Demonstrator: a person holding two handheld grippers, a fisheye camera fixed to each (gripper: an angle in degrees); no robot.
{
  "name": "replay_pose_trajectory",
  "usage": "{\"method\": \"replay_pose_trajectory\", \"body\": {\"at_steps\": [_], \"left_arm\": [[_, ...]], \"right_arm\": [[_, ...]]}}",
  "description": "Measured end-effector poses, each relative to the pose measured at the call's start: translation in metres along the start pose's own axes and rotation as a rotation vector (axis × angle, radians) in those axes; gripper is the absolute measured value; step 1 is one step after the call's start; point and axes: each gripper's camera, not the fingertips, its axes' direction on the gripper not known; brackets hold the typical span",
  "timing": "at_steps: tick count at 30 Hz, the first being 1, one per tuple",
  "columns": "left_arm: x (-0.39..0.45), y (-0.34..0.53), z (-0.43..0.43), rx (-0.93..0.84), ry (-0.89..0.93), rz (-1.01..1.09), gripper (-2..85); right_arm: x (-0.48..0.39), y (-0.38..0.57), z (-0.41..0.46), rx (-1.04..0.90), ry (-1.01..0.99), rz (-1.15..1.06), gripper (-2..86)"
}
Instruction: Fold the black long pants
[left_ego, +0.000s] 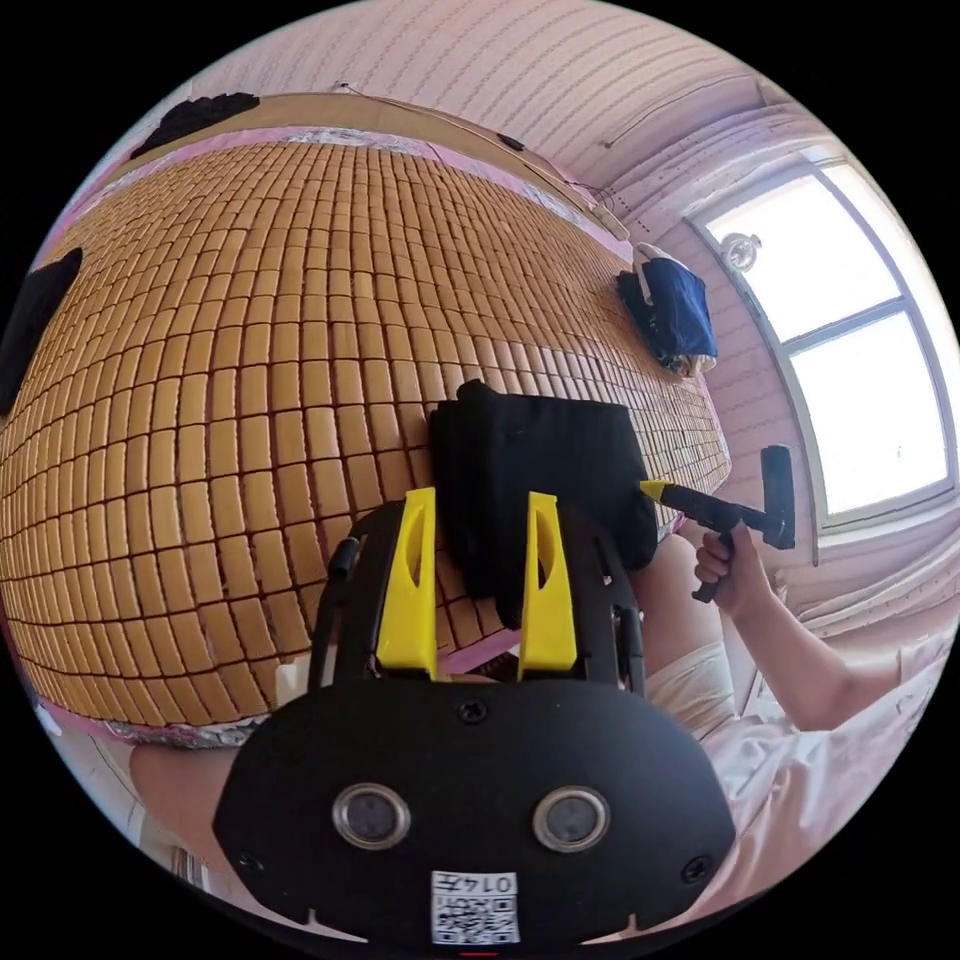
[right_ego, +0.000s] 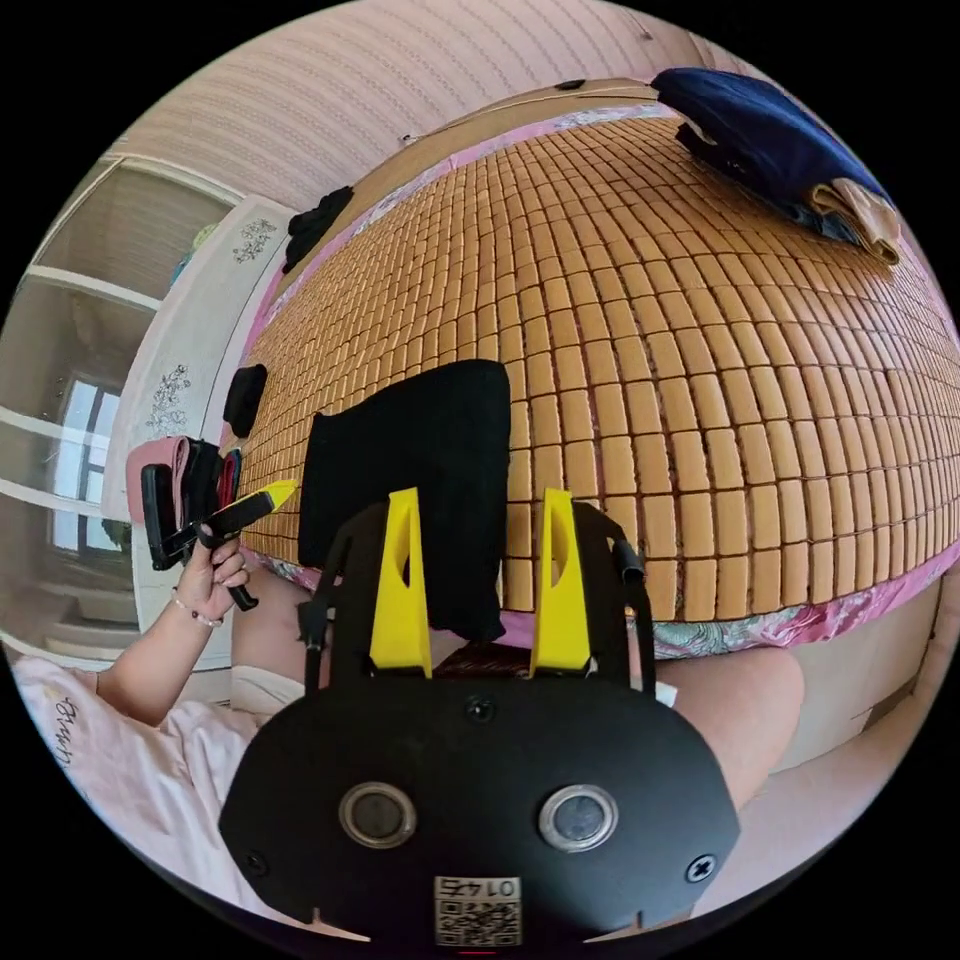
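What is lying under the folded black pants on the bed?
The folded black pants rest on the bamboo-tile mat, with one end hanging past the mat's pink edge. Whatever lies directly beneath them is covered.

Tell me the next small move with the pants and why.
Probably lift the pants aside toward the stack of folded clothes. The pants already lie as a compact folded bundle at the near edge of the mat, and both the left gripper and the right gripper are open, holding nothing.
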Motion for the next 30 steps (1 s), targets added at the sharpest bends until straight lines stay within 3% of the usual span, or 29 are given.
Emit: {"method": "replay_pose_trajectory", "body": {"at_steps": [2,8,18,22,26,30], "left_arm": [[-0.014,-0.006,0.018,-0.081,0.006,-0.015,13.4],[-0.044,0.007,0.016,-0.109,0.091,-0.057,8.9],[-0.085,0.069,-0.011,-0.051,0.155,-0.127,7.2],[-0.108,0.100,-0.036,0.021,0.120,-0.145,6.3],[-0.137,0.125,-0.068,0.183,0.129,-0.238,6.0],[-0.155,0.145,-0.108,0.455,0.185,-0.329,6.0]], "right_arm": [[-0.004,-0.005,0.008,-0.020,-0.039,0.008,14.0],[-0.043,-0.018,0.008,-0.081,0.034,-0.054,13.4],[-0.133,-0.015,0.012,-0.093,0.235,-0.188,8.1],[-0.173,-0.034,0.001,-0.100,0.116,-0.224,4.7],[-0.282,-0.074,-0.029,-0.088,-0.019,-0.536,3.8],[-0.402,-0.090,-0.053,-0.082,0.028,-0.944,3.3]]}}
